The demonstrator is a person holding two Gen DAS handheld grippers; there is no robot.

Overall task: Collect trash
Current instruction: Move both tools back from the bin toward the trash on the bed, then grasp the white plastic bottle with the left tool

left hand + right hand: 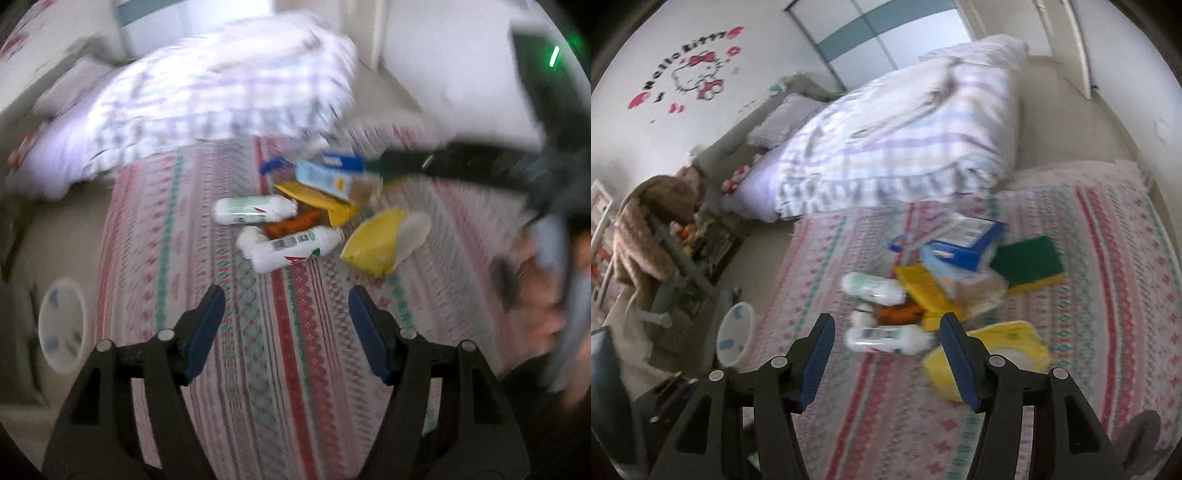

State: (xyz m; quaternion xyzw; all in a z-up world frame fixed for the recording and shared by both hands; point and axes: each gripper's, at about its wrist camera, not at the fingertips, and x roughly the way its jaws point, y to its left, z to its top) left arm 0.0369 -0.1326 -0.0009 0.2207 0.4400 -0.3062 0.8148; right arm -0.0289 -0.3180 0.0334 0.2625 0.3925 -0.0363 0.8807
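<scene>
Your trash sits in one loose heap on the bed's woven blanket (288,369), a flat cloth striped in red, green and pink diamond patterns. In the left wrist view the heap fills the centre of the frame: two white plastic bottles (288,249) lying on their sides, one above the other, smooth and cylindrical with printed labels; a crinkled orange wrapper (293,223) between them; a flat yellow packet (325,203) just above; a pale blue carton (332,179) tilted on top of it; and, to the right, a yellow pouch (373,243) with a whitish inner flap, slightly apart from the rest. In the right wrist view a green-and-yellow sponge (1027,264), rectangular with a rough top, lies at the heap's right edge beside a blue box (967,243).

A puffy checked quilt (894,140) is bunched at the upper centre of both frames. A round white bin (735,338) stands on the floor at lower left, beside the bed.

Your left claw (286,332) stands partly open at the bottom of its frame, blue pads apart, nothing between them, above bare blanket below the heap. Your right claw (886,362) is likewise partly open and empty; the lower bottle shows through its gap, untouched.
</scene>
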